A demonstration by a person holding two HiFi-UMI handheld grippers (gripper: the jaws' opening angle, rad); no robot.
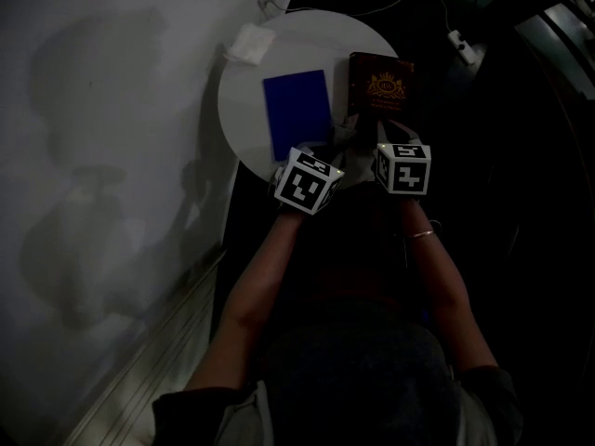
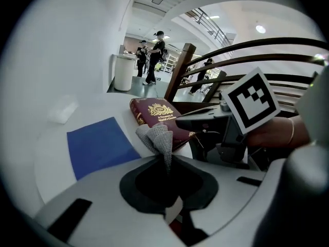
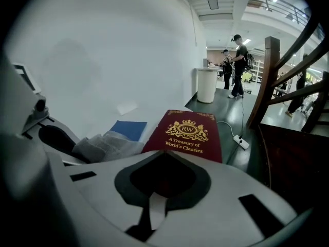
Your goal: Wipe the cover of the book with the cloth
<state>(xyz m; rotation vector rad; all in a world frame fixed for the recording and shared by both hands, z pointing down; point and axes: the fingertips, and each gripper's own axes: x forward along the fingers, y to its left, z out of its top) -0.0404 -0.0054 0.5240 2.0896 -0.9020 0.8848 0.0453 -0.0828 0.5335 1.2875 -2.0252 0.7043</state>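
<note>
A maroon book with gold print lies on the right side of a round white table. In the right gripper view its cover fills the middle. My left gripper is shut on a grey cloth, which stands bunched just short of the book's near left corner. From the head view the cloth shows between the two marker cubes. My right gripper is at the book's near edge, one jaw lying over the cover, shut on it. Its fingers cross the left gripper view.
A flat blue sheet lies left of the book, and a white folded tissue sits at the table's far left edge. The wall runs along the left. A power strip lies on the dark floor beyond; wooden stair rails stand right.
</note>
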